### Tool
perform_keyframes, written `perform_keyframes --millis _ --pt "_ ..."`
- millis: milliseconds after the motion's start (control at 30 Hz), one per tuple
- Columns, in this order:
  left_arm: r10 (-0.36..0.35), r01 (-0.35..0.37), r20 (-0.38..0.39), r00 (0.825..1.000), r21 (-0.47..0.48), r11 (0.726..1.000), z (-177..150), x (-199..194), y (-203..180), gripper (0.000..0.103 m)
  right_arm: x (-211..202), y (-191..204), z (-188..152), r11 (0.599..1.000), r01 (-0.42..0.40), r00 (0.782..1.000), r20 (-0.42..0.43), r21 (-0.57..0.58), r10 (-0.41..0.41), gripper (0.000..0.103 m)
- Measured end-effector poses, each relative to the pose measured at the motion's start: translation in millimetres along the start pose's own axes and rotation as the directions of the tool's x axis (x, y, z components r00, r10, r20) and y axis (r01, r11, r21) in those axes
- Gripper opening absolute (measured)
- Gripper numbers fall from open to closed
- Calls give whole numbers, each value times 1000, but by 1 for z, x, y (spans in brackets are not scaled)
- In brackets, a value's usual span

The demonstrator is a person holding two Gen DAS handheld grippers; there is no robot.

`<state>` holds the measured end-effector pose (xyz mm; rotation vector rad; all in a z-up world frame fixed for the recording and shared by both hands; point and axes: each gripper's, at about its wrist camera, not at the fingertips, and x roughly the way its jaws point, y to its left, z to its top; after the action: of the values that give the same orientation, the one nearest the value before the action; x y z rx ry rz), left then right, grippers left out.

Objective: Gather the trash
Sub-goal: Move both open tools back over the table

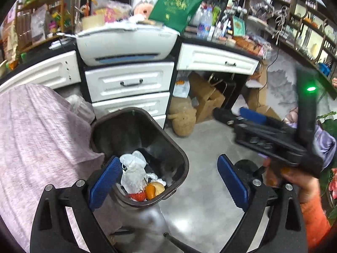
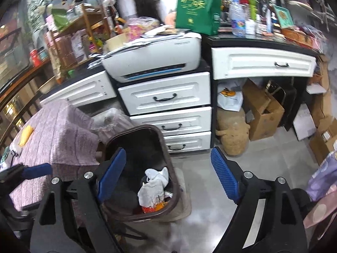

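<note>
A dark brown trash bin (image 1: 147, 113) (image 2: 134, 129) stands on the floor against a cloth-covered surface. Inside it lie crumpled white paper (image 1: 132, 172) (image 2: 153, 187), a red wrapper (image 1: 138, 195) (image 2: 148, 208) and orange scraps (image 1: 150, 190) (image 2: 160, 205). My left gripper (image 1: 168, 162) hangs open over the bin's near end, with nothing between its blue pads (image 1: 105, 182). It also shows at the left edge of the right wrist view (image 2: 31, 172). My right gripper (image 2: 168, 156) is open and empty just right of the bin. A hand in an orange sleeve (image 1: 311, 210) holds it (image 1: 238, 116).
A pink-grey cloth (image 1: 42, 137) (image 2: 59, 139) covers the surface left of the bin, with a yellow item (image 2: 26, 135) on it. White drawers (image 2: 166, 94) and a printer (image 2: 155, 52) stand behind. A plush toy (image 2: 233, 137) and cardboard boxes (image 2: 263, 113) sit under the desk. Grey floor (image 2: 210, 200) lies to the right.
</note>
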<state>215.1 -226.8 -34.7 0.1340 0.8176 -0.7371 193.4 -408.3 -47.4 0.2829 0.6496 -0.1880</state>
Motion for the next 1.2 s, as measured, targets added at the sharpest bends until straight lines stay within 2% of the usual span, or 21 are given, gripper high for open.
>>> perform_keyframes --millis 133,267,433,533,767,967,1033,1100,1200 --pt "14 -13 50 999 -26 1000 -9 -33 15 96 4 23 0 997 -79 997 -25 -19 79 83" --pt "64 -57 96 993 -73 996 -24 -62 40 97 7 67 0 980 -179 983 -60 -88 174 83" --pt "193 -176 139 971 -129 976 -48 -99 72 97 6 122 -5 941 -276 961 -90 -194 263 83" --pt "259 -231 152 954 -178 957 -64 -121 92 97 6 159 -9 907 -342 939 -121 -246 321 83" --pt "407 -355 138 903 -294 888 -97 -163 143 97 0 238 -22 807 -469 883 -193 -359 427 83" --pt "502 -427 99 859 -401 810 -127 -200 186 97 -9 291 -35 719 -544 838 -246 -433 486 83" --pt "537 -456 91 838 -423 783 -135 -212 195 97 -11 304 -40 688 -570 821 -271 -450 502 83" --pt "566 -479 78 821 -445 757 -142 -223 205 97 -12 322 -46 645 -609 792 -313 -461 525 83" --pt "599 -497 60 798 -497 712 -155 -239 220 97 -13 351 -56 570 -685 728 -393 -454 562 83"
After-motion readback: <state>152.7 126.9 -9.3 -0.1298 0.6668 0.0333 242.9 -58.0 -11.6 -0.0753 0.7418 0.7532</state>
